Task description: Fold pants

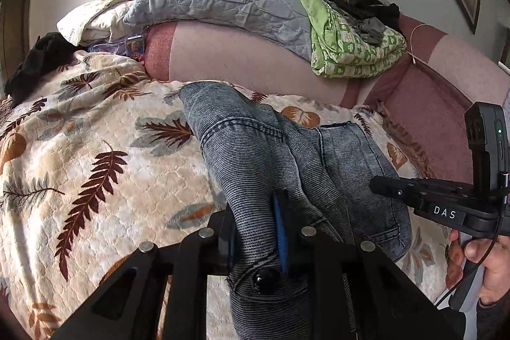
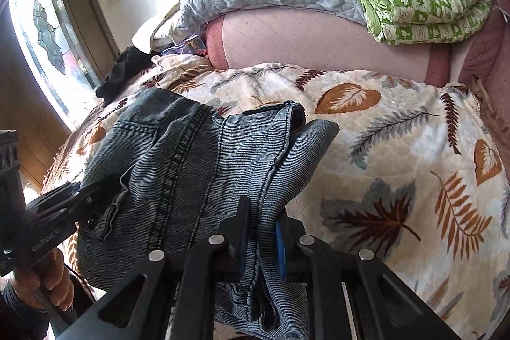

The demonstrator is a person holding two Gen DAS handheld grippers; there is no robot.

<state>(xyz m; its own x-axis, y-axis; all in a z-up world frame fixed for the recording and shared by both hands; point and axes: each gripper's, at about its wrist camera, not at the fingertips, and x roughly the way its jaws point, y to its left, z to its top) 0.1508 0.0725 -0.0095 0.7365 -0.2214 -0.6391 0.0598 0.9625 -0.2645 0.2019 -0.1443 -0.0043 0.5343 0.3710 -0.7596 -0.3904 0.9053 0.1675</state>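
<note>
Both grippers (image 1: 255,231) (image 2: 261,231) clamped on jeans (image 2: 191,155)

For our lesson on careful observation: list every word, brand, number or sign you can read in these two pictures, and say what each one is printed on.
"DAS": white letters on the right gripper, seen from the left wrist view.
"GenRobot.AI": small, faint letters on the left gripper, seen from the right wrist view.
Too blurred to read: the print on the colourful packet by the pillows.
The jeans show no readable label.
</note>
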